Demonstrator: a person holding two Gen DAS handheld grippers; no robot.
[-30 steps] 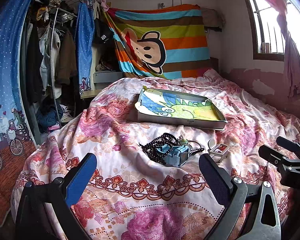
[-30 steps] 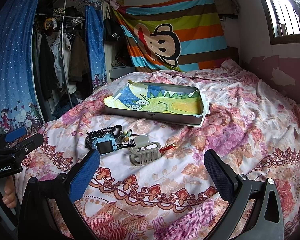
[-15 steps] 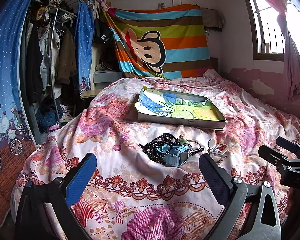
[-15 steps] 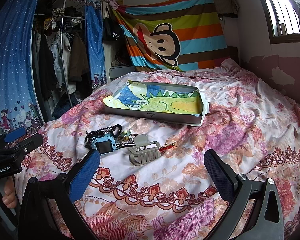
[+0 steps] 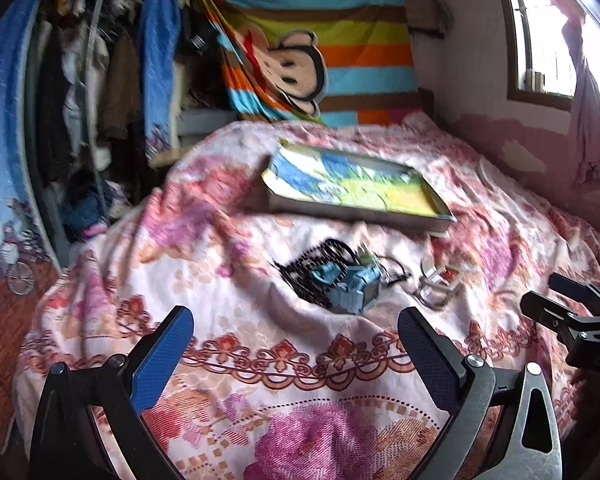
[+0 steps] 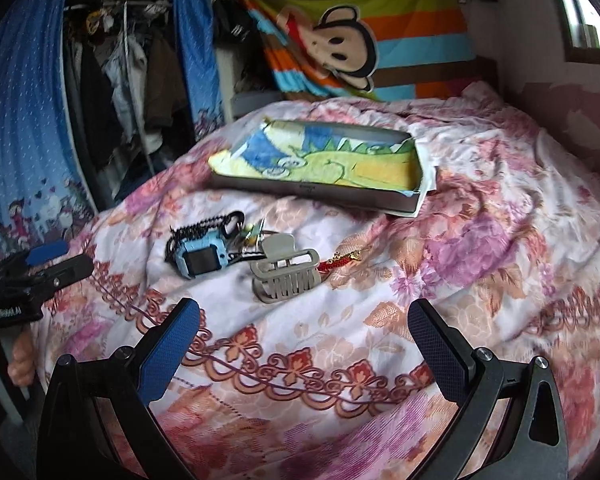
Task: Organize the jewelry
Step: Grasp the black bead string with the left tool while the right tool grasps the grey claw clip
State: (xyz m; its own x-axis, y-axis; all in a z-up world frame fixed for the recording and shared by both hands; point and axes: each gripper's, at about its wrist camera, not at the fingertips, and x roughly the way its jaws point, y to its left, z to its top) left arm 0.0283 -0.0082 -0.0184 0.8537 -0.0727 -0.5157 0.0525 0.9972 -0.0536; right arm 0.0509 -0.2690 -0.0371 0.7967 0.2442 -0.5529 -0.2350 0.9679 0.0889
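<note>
Both grippers spread, empty, above the floral pink bedspread (image 6: 480, 240).
Right gripper (image 6: 304, 344): grey plastic claw hair clip (image 6: 285, 276) at 12 o'clock. Left gripper (image 5: 295, 354): blue square-faced watch (image 5: 354, 288) at 12 o'clock.

Blue watch (image 6: 193, 258), beads (image 6: 195, 229), claw clip (image 6: 285, 276) lie clustered.
</note>
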